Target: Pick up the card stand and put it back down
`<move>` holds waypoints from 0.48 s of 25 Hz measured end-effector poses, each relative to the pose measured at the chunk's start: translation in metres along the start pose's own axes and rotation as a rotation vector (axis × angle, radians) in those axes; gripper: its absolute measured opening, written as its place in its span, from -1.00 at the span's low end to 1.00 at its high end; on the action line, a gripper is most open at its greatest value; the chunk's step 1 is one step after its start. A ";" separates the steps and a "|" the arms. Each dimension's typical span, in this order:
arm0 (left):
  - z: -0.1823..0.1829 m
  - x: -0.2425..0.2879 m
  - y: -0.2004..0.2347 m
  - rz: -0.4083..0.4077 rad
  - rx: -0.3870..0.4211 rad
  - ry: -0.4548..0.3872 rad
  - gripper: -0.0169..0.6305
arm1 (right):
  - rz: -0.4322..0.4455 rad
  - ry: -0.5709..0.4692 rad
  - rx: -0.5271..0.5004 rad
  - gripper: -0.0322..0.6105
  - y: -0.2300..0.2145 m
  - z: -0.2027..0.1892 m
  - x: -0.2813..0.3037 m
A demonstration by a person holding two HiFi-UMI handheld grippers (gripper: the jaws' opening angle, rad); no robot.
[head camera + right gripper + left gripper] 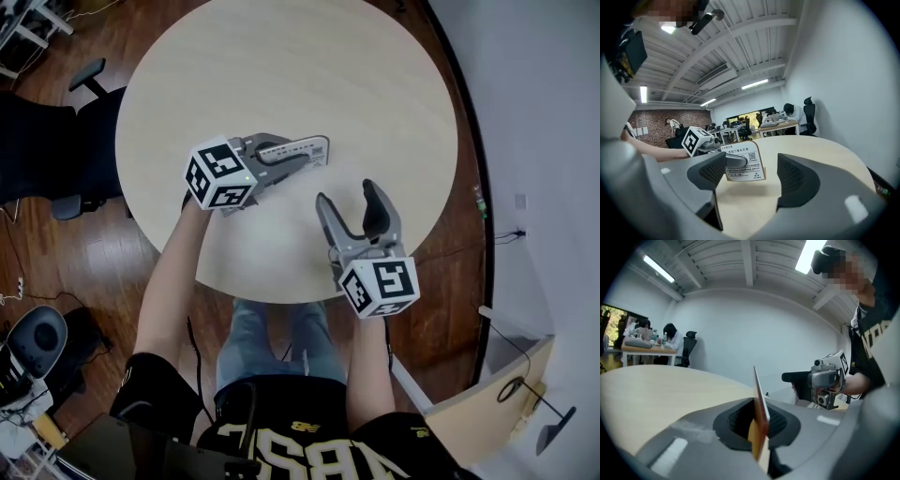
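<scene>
A person sitting at a round, pale wooden desk (281,66) is holding a two-jaw claw in each hand, seen from above.

The left claw (314,155) is pinching the card stand (292,147), a small printed sign card, with its jaws pressed together on the thin sheet. In the left gripper view the card stand (761,413) is showing edge-on and upright, sandwiched between the dark ribbed pads (736,420). Gripping across the thin faces is probably the only secure hold that flat pads can get on it.

In the right gripper view the card stand (743,166) is turning its printed face and QR code toward the camera. Its lower edge appears to be hanging just above the desk, over the near half of the top. So the lift seems to be under way, and the setting down is not yet done.

The right claw (349,199) is spread wide with nothing between its jaws. It is hovering near the person's edge of the desk, apart from the card and pointing toward it. It is likely idling there because one claw is enough for so light a thing.
</scene>
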State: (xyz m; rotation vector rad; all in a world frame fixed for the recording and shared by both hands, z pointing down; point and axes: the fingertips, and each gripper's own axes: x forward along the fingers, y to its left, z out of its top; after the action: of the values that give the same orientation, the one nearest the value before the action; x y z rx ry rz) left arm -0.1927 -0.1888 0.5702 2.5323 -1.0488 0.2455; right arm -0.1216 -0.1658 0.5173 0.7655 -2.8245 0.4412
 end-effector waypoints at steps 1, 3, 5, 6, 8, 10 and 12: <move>0.015 -0.012 0.002 0.017 0.008 -0.020 -0.89 | 0.005 -0.016 -0.007 0.18 0.006 0.012 0.005; 0.046 -0.039 0.005 0.051 0.006 -0.079 -0.88 | 0.014 -0.045 -0.021 0.18 0.019 0.037 0.012; 0.075 -0.069 0.007 0.104 -0.007 -0.136 -0.88 | 0.022 -0.068 -0.040 0.18 0.033 0.061 0.019; 0.088 -0.084 0.008 0.138 -0.013 -0.156 -0.88 | 0.028 -0.079 -0.051 0.18 0.042 0.073 0.022; 0.109 -0.116 0.009 0.219 -0.015 -0.173 -0.88 | 0.045 -0.100 -0.076 0.18 0.060 0.095 0.027; 0.128 -0.142 0.007 0.312 0.009 -0.163 -0.88 | 0.067 -0.121 -0.113 0.18 0.077 0.118 0.029; 0.147 -0.166 0.004 0.408 0.047 -0.154 -0.88 | 0.085 -0.144 -0.153 0.18 0.092 0.142 0.030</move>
State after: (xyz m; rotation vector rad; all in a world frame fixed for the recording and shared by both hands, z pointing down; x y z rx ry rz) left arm -0.3110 -0.1458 0.3870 2.3842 -1.6358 0.1877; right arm -0.2081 -0.1505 0.3692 0.6735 -2.9899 0.1851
